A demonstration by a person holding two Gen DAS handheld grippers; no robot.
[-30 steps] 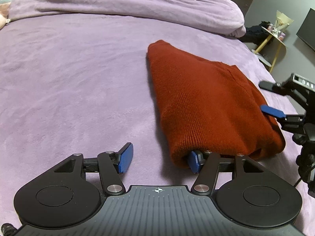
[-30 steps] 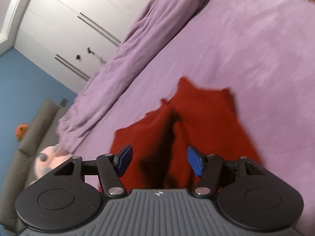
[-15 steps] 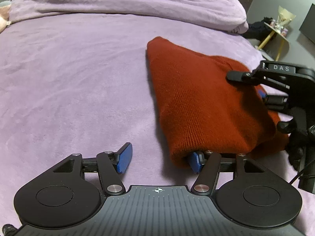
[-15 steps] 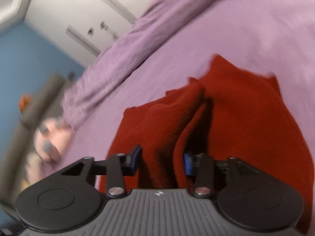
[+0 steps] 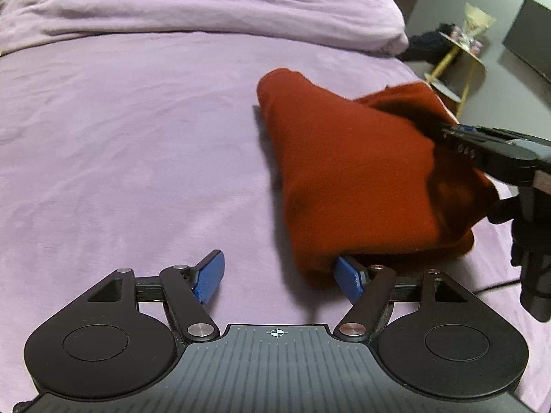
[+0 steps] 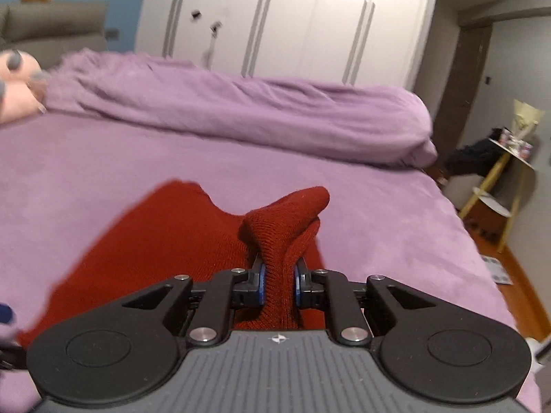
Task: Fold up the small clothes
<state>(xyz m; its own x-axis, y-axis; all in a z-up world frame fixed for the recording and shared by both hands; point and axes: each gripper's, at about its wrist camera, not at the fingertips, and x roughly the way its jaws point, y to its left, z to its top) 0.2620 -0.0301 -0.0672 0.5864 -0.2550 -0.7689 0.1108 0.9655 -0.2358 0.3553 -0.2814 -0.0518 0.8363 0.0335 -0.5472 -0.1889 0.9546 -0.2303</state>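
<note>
pinching a raised ridge of the rust-red knit garment (image 6: 193, 251), the right gripper (image 6: 278, 284) had its 2 blue pads clenched on a thick bunch of cloth, which stood up between them. the garment lay on the purple bedspread (image 5: 137, 137), bundled into a rough fold, near the bed's right side and well short of the heaped duvet (image 5: 206, 10). the left gripper (image 5: 279, 277) sat low at the near corner with its fingers spread wide and grasping nothing; its right pad was tucked just under the garment's near edge, its left pad apart on bare bedspread. in the left wrist view the right gripper (image 5: 458, 134) came in from the right over the garment's far side.

the step in hand looked like carrying 1 edge across to fold it. doing it well probably called for lifting only enough to clear the lower layer, moving slowly so the thick knit would not slip, and using the left gripper to pin the near corner flat, since a loose bundle could drag along whole.
</note>
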